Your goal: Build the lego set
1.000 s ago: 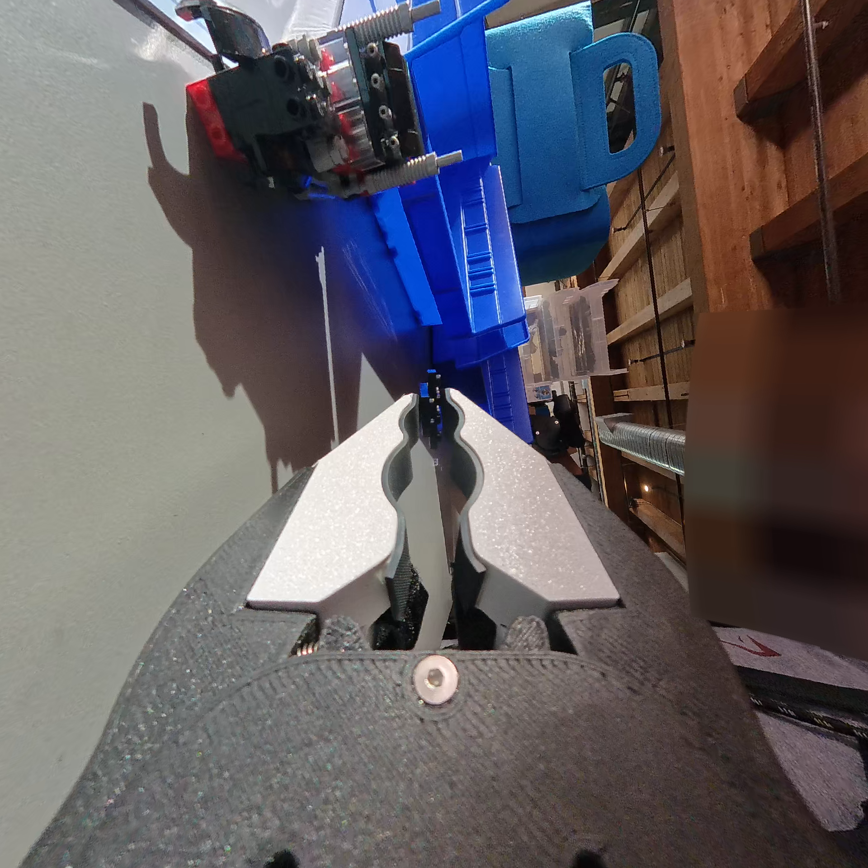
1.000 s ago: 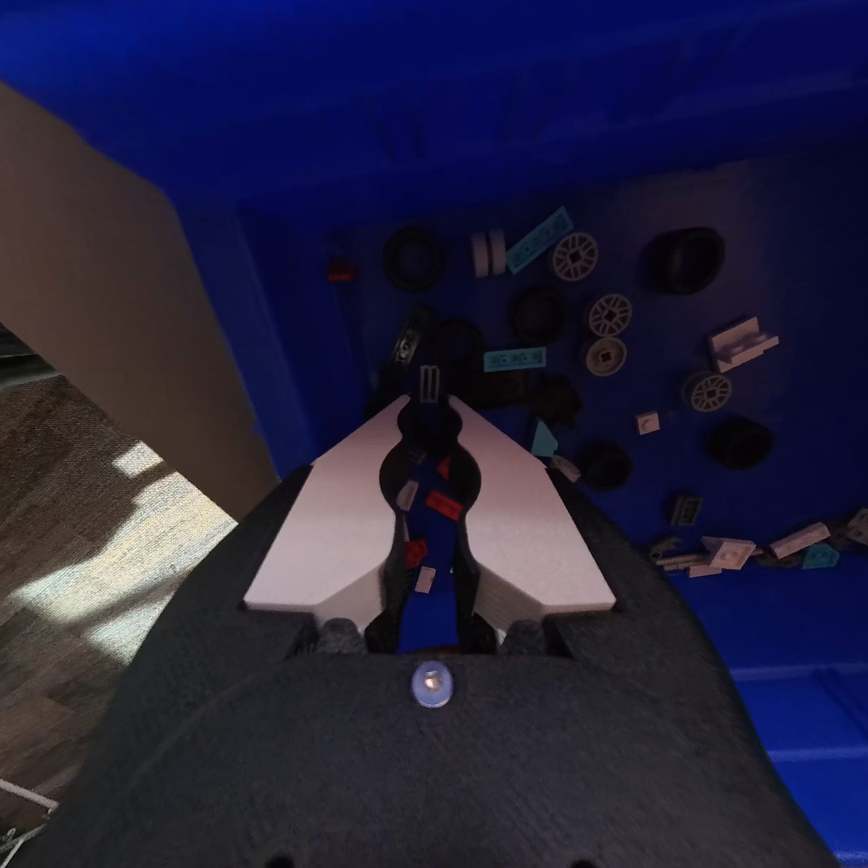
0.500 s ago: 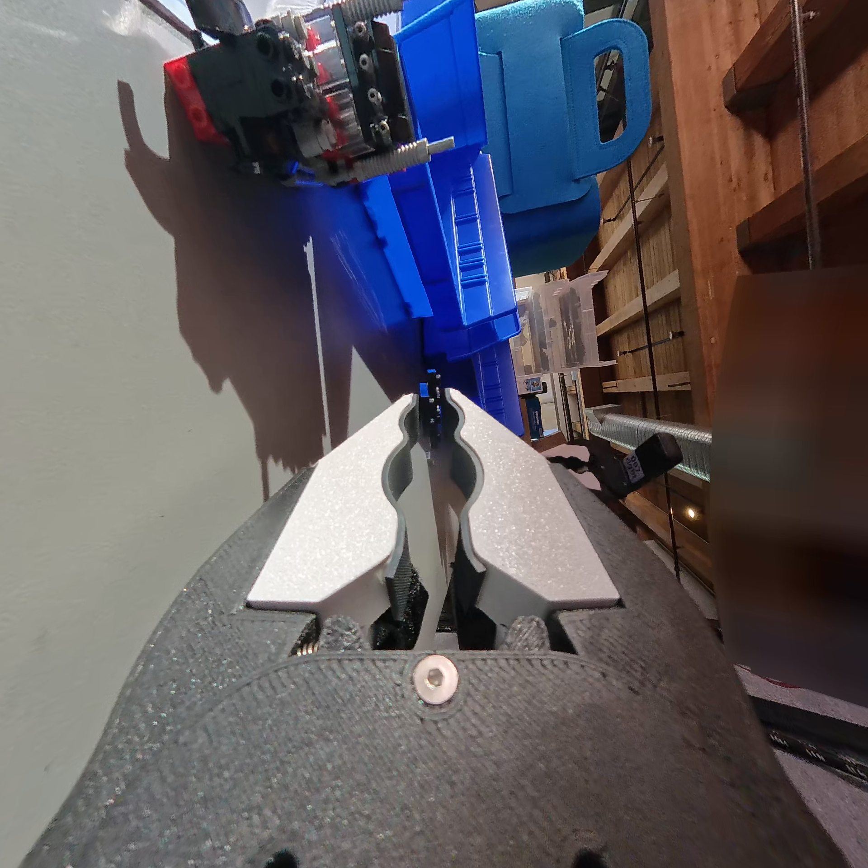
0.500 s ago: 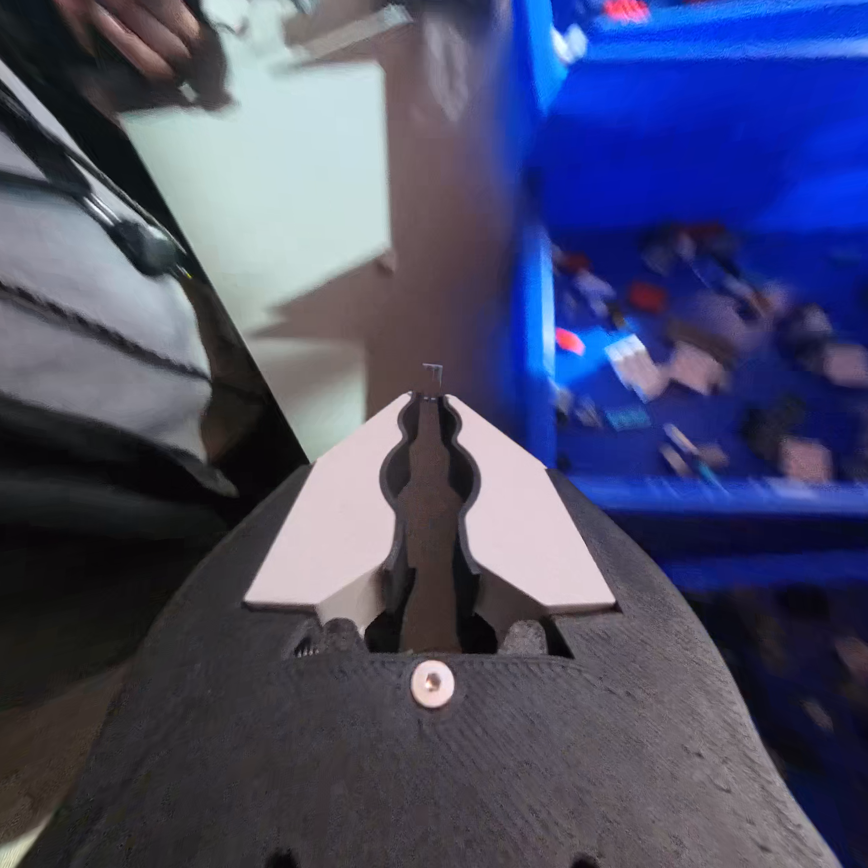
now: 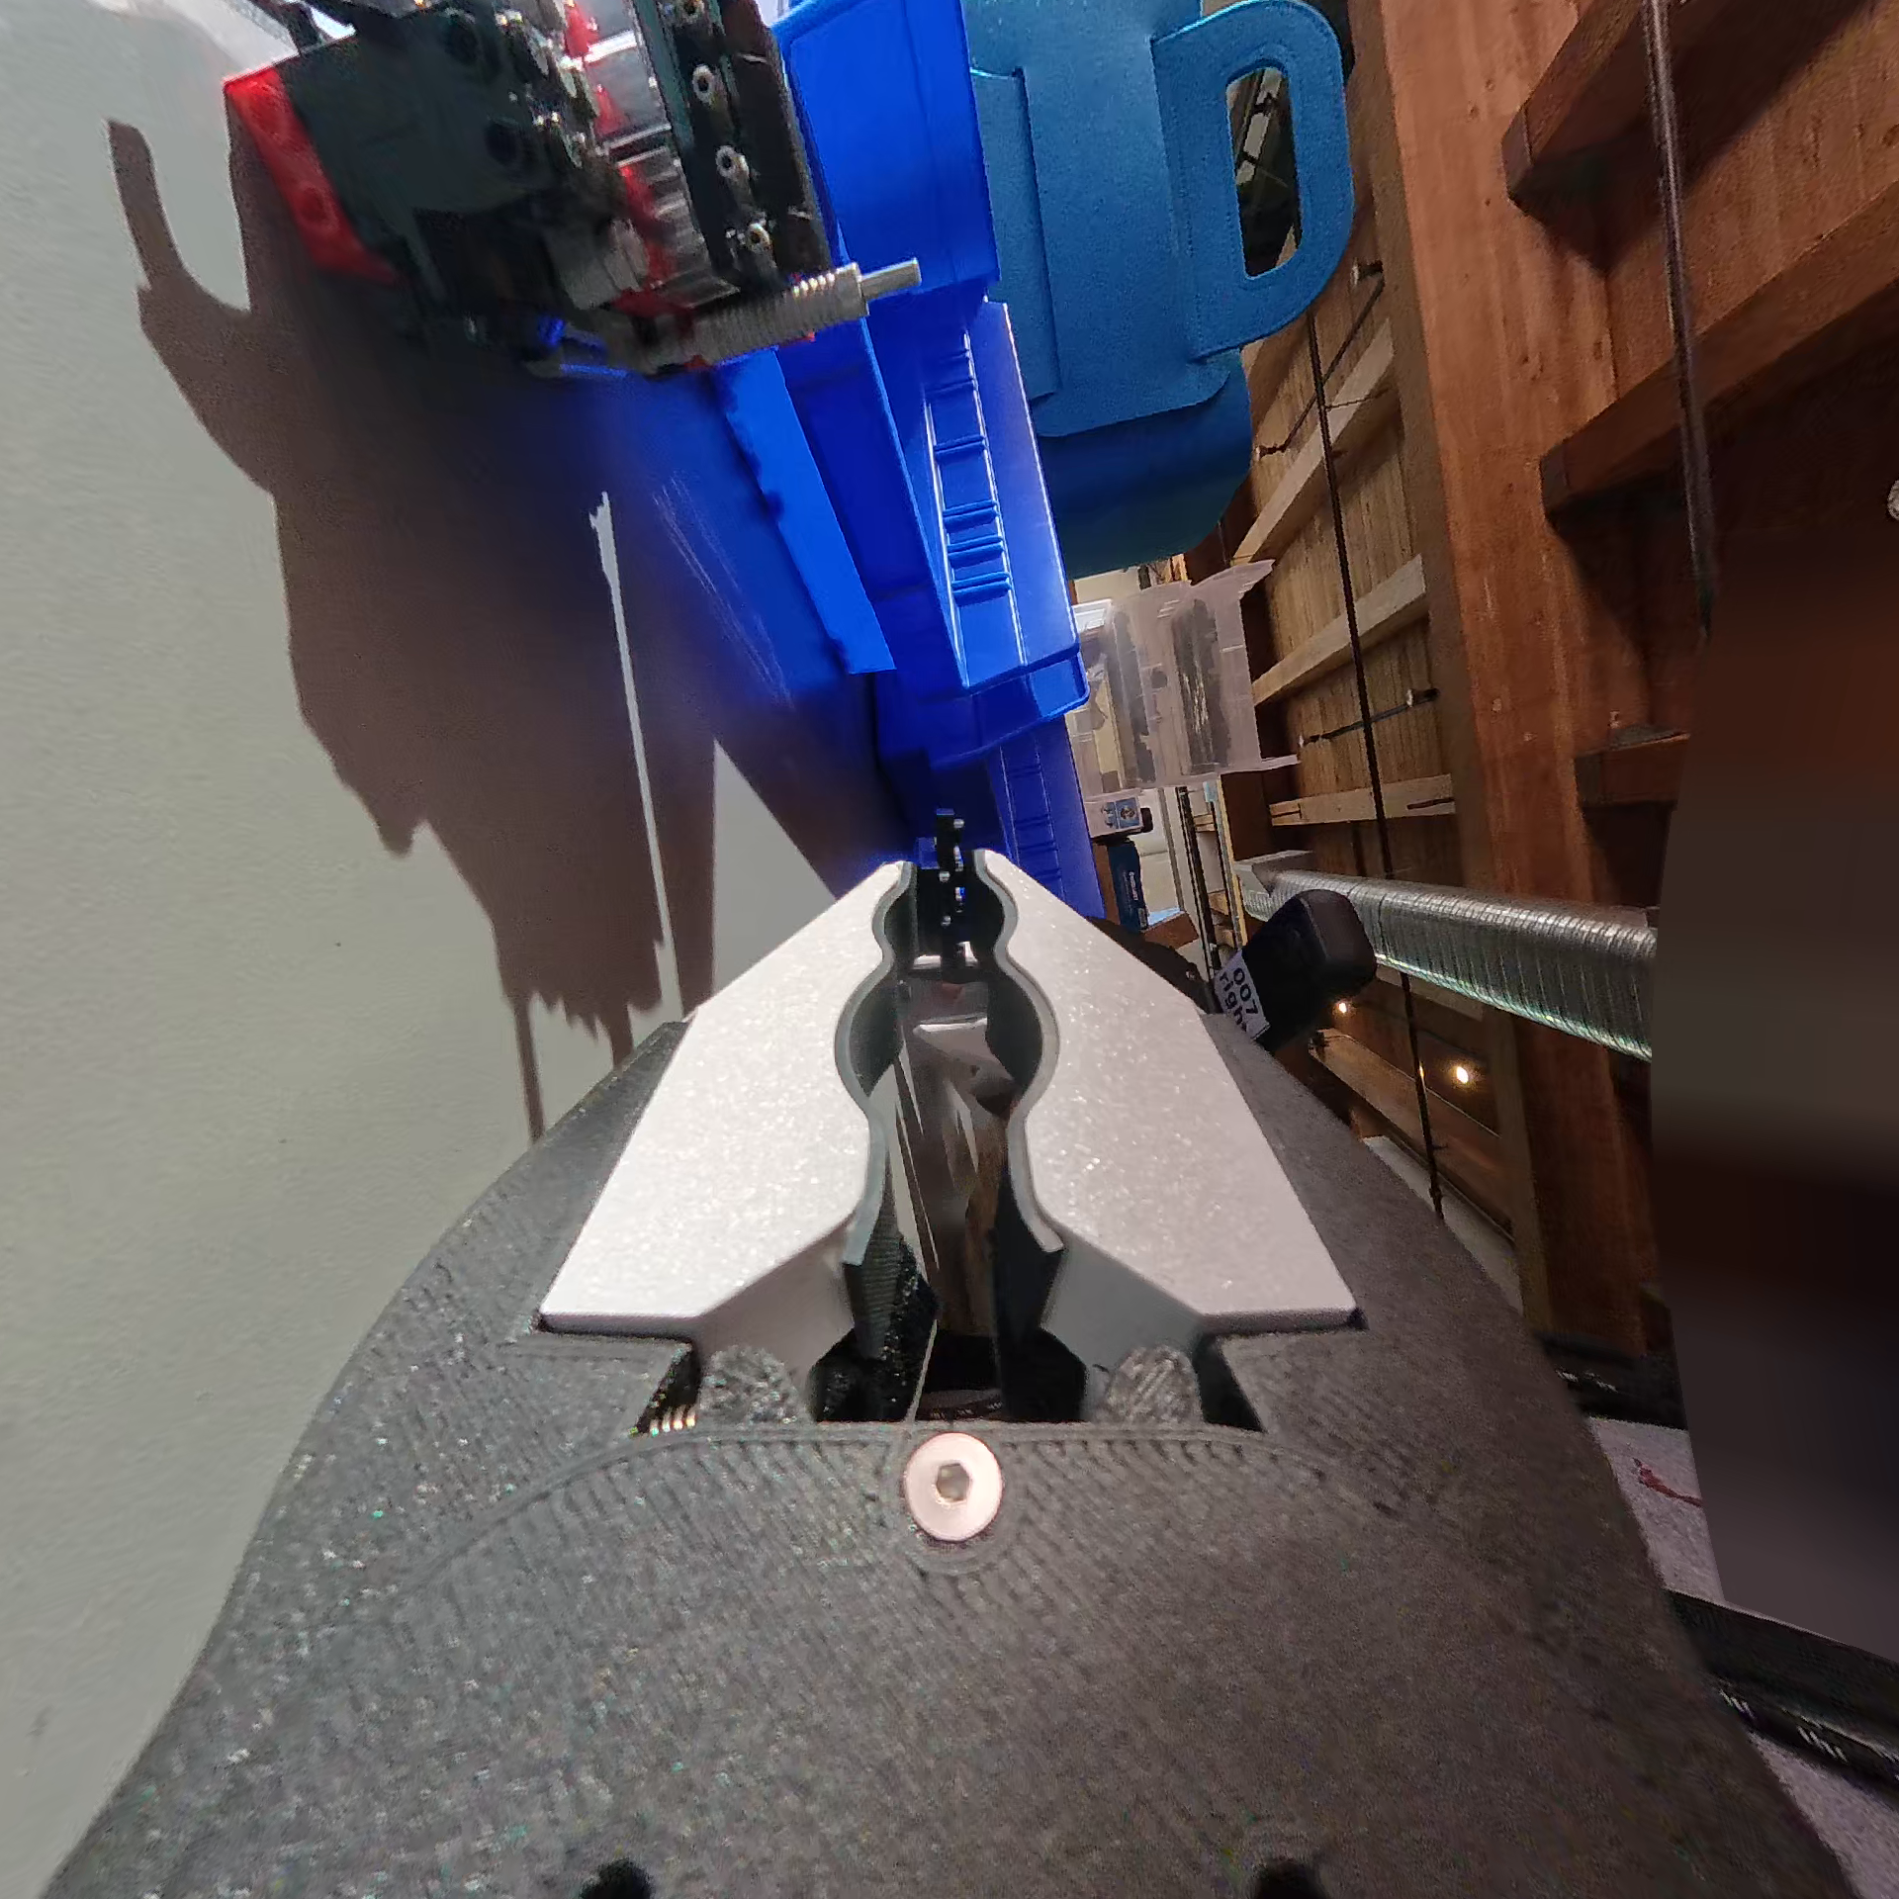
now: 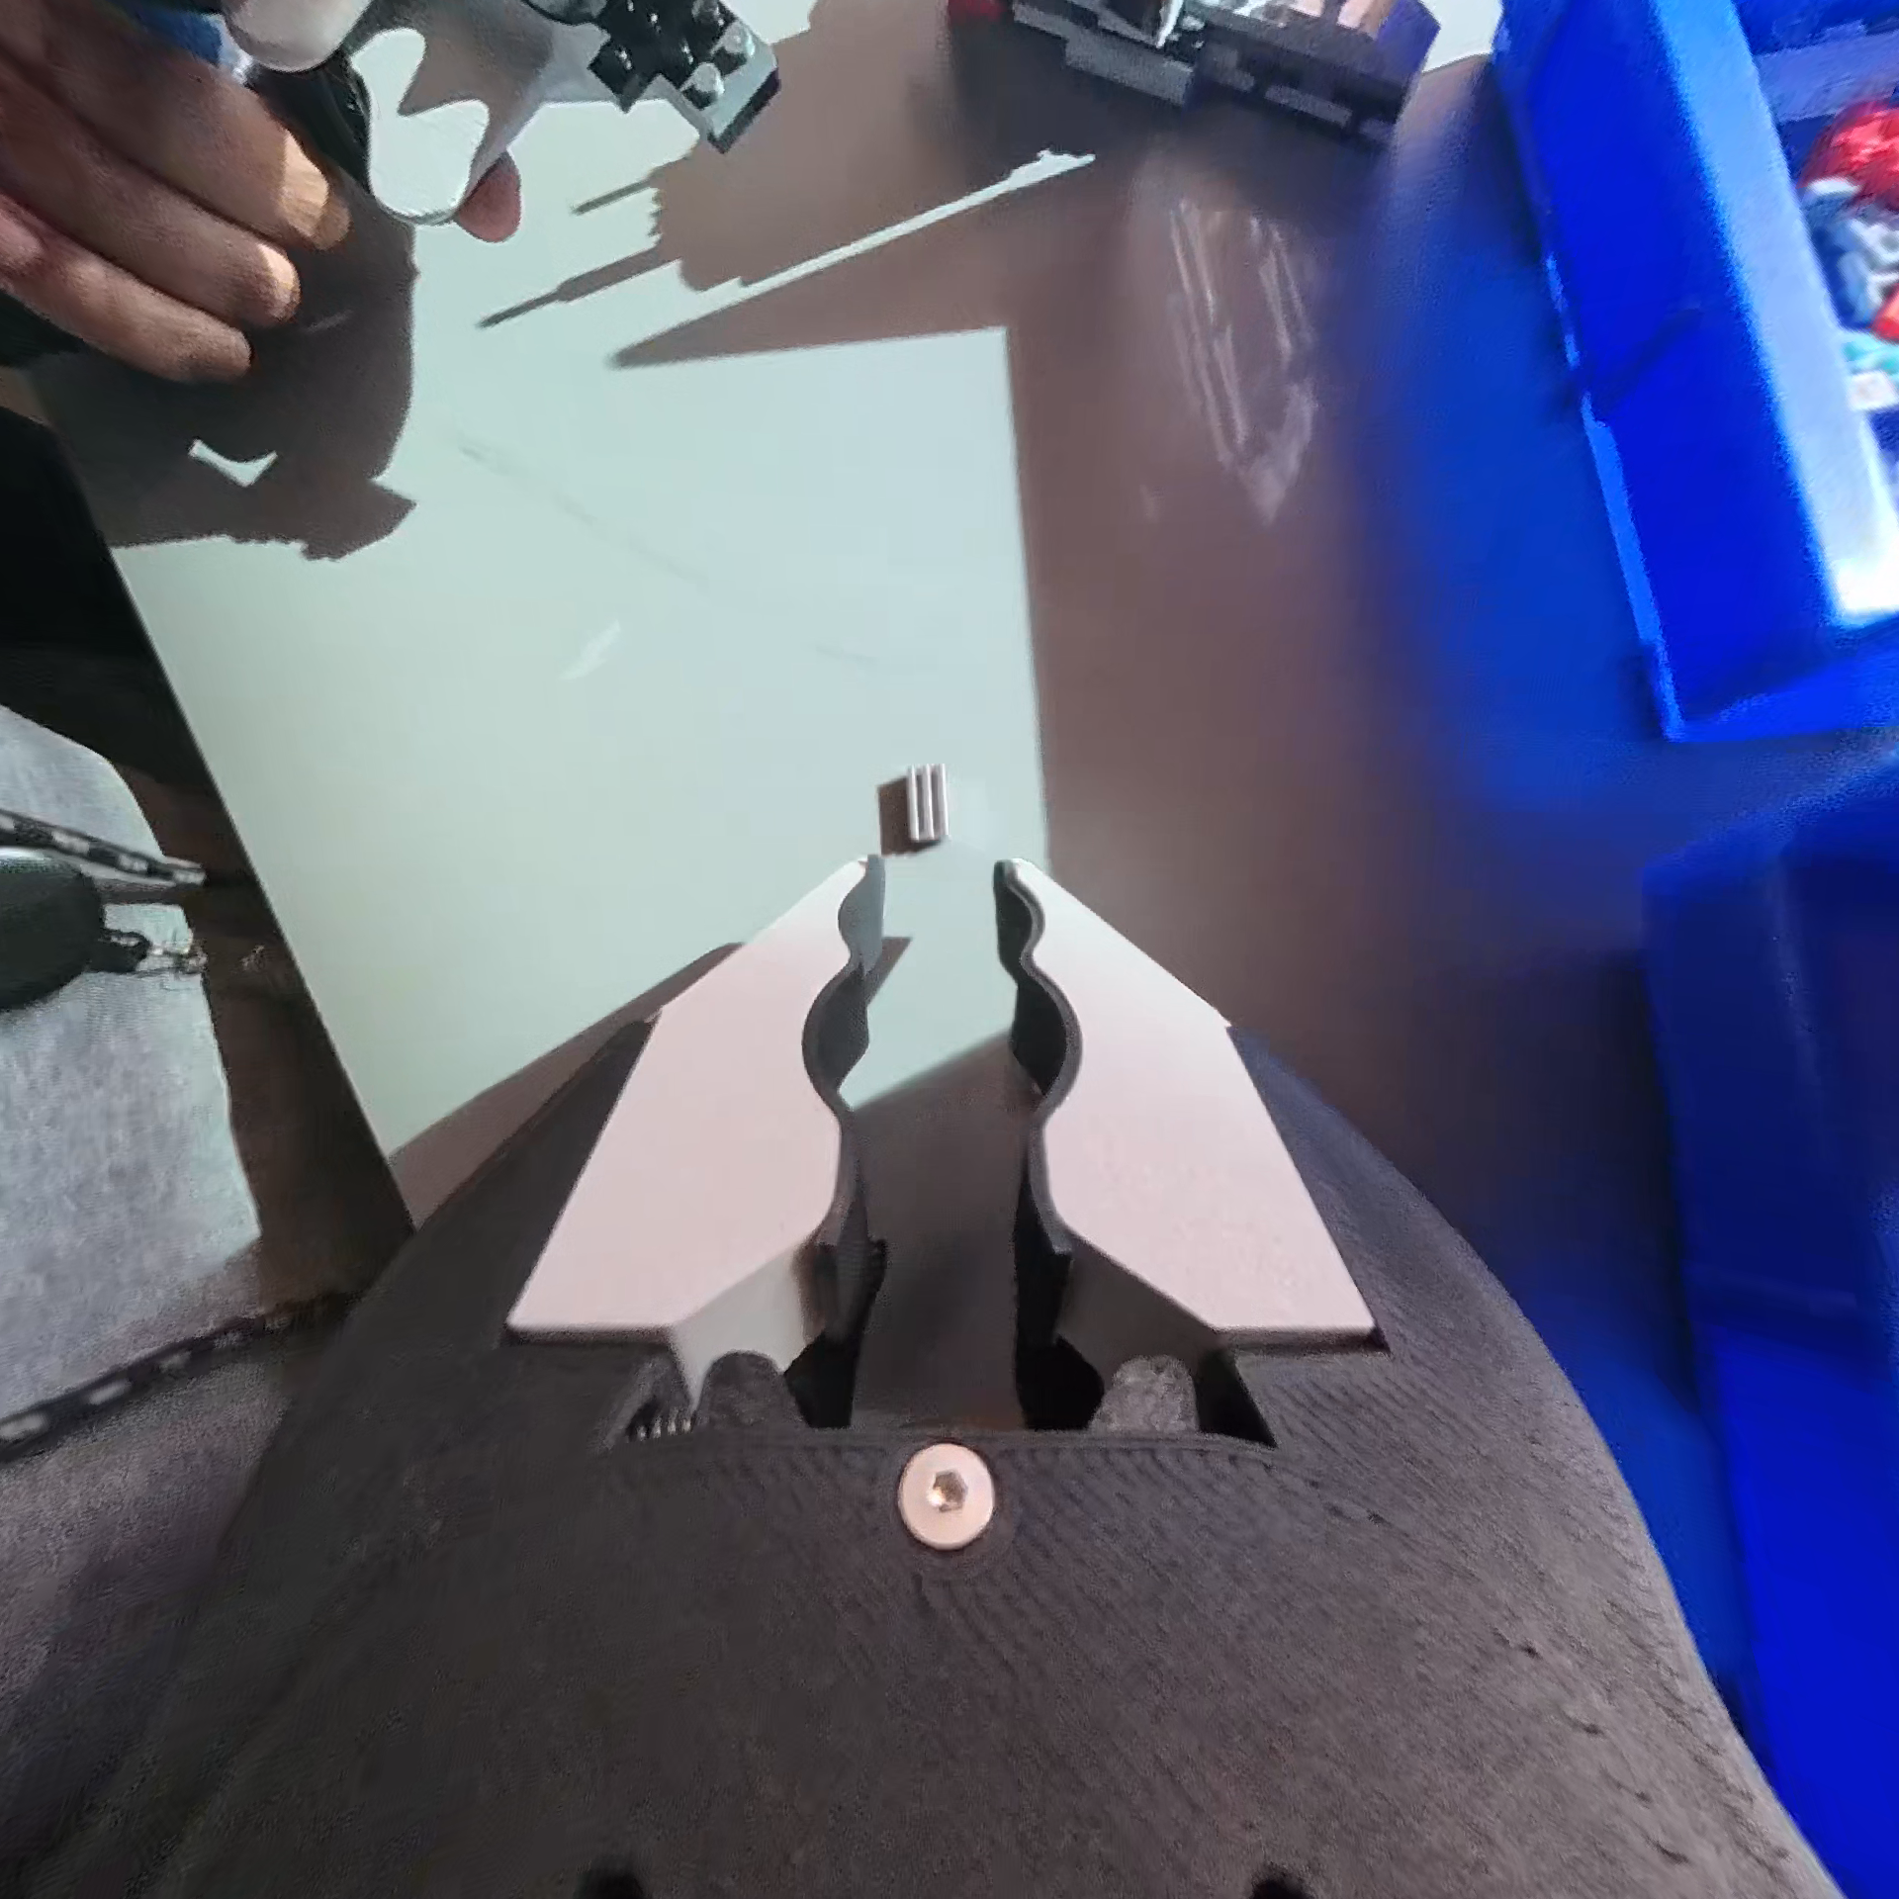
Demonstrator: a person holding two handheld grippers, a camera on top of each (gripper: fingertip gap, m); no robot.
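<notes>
My left gripper [image 5: 947, 873] is shut on a small black studded Lego piece [image 5: 951, 858], turned on its side over the pale table. The partly built black, red and grey Lego model [image 5: 534, 175] lies on the table ahead, against the blue bins. My right gripper [image 6: 940, 873] is open and empty. A small grey grooved piece [image 6: 913, 807] sits just past its tips, free of both jaws; I cannot tell if it rests on the table. The right wrist view also shows the left gripper [image 6: 575, 62] with its black piece [image 6: 689, 62] and the model [image 6: 1213, 41].
Blue parts bins [image 5: 925, 432] stand along the table's far side; one holds loose pieces [image 6: 1850, 236]. A person's hand [image 6: 154, 206] holds the left gripper. Wooden shelving [image 5: 1541, 411] and a metal duct [image 5: 1490, 956] are behind. The table's near edge [image 6: 257, 822] runs at the left. Some 15 cm of space lies between my two pairs of fingers.
My right gripper came out of the blue bin, swung over the table and opened, letting go of the small grey piece. My left gripper moved closer to the model, still holding the black piece.
</notes>
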